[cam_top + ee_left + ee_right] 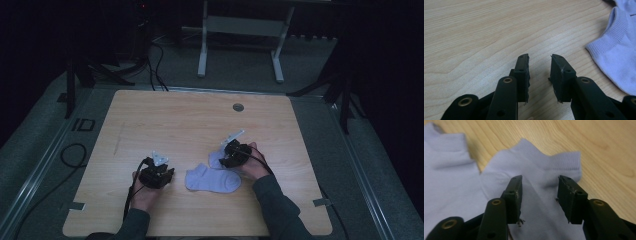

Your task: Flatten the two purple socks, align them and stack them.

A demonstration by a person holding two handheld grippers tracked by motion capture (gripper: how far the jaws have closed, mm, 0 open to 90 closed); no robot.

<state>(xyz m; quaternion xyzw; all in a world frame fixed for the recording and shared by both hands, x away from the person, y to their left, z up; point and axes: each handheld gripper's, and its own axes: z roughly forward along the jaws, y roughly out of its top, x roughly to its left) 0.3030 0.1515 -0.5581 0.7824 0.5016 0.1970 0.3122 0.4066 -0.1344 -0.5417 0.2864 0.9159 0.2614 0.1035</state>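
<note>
Pale lilac socks, two of them, lie overlapping near the front middle of the wooden table. Right gripper hangs over one sock, jaws apart, gripping nothing. Left gripper sits just beside them, also parted and empty.

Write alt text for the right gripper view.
The right gripper, jaws open, hovers over a pale lilac sock, its ribbed cuff beyond the tips. A second sock lies at left on the wooden table.
</note>
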